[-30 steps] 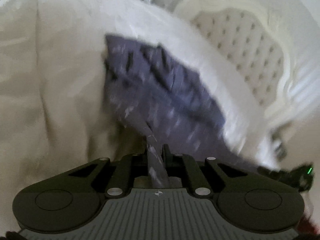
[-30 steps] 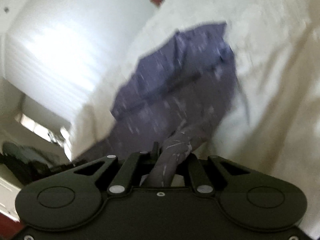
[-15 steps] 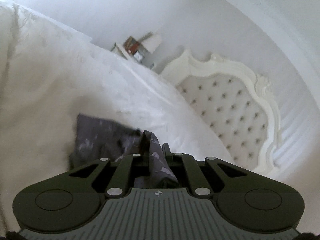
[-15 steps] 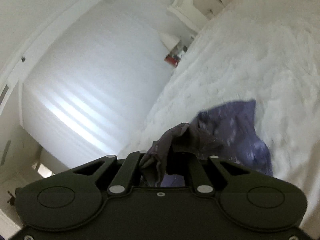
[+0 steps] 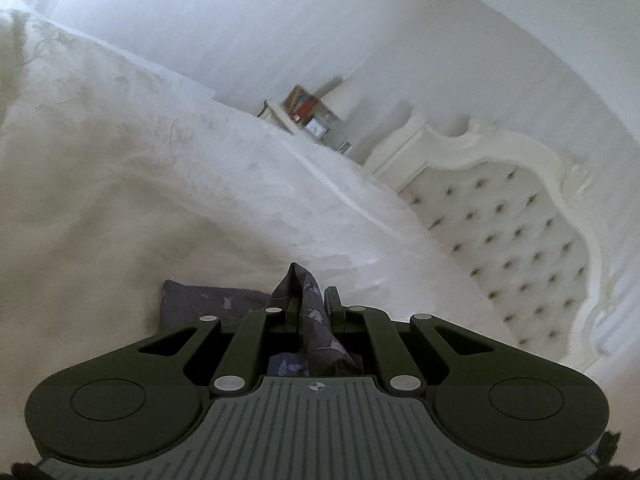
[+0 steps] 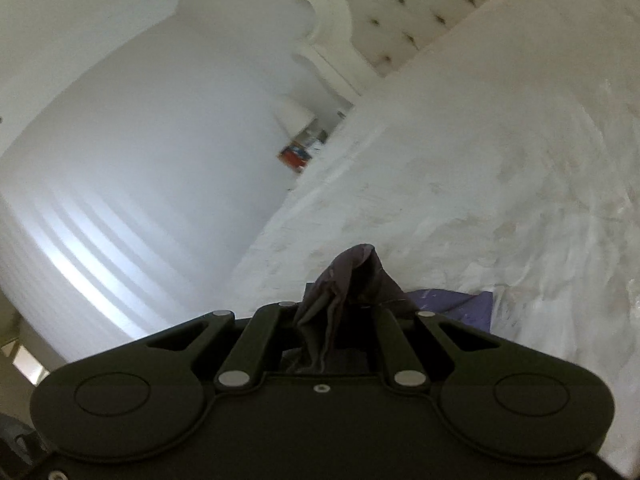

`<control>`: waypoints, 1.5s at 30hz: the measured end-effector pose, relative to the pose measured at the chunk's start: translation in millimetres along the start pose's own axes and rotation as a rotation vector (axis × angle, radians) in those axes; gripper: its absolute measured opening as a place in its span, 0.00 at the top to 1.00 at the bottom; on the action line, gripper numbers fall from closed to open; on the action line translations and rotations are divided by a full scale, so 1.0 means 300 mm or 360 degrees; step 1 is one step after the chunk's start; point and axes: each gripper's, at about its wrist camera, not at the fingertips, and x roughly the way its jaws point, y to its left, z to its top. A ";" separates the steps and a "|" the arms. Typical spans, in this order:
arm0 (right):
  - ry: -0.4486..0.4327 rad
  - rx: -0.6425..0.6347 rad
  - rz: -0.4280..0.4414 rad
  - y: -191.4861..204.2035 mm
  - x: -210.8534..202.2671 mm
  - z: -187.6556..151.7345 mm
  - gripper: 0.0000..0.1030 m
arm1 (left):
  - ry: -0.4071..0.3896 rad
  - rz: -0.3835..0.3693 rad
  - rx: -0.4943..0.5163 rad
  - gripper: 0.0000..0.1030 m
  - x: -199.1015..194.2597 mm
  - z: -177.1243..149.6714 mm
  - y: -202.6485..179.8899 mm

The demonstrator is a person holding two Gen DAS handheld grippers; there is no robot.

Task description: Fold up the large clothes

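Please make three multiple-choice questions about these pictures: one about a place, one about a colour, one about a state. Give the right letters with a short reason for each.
1. Where is the headboard in the left wrist view?
A. right of the bed
B. left of the bed
C. under the gripper

2. What colour is the garment?
A. red
B. dark purple-grey
C. yellow

3. What is the state of the left hand-held gripper?
A. open
B. shut on nothing
C. shut on the garment

Answers: 1 A, the tufted headboard stands at the right past the white bed. 2 B, the cloth is dark purple-grey with pale marks. 3 C, cloth is pinched between its fingers.
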 end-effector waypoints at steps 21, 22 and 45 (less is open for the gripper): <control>0.0108 0.0025 -0.0255 -0.193 0.301 -0.130 0.89 | 0.0162 0.0147 -0.0168 0.87 0.318 -0.103 0.226; 0.0089 0.0000 -0.0255 -0.192 0.298 -0.137 0.89 | 0.0148 0.0129 -0.0174 0.87 0.317 -0.109 0.234; 0.0040 -0.0477 -0.0186 0.086 0.181 -0.088 0.00 | 0.0010 0.0313 0.0463 0.00 0.144 -0.029 -0.083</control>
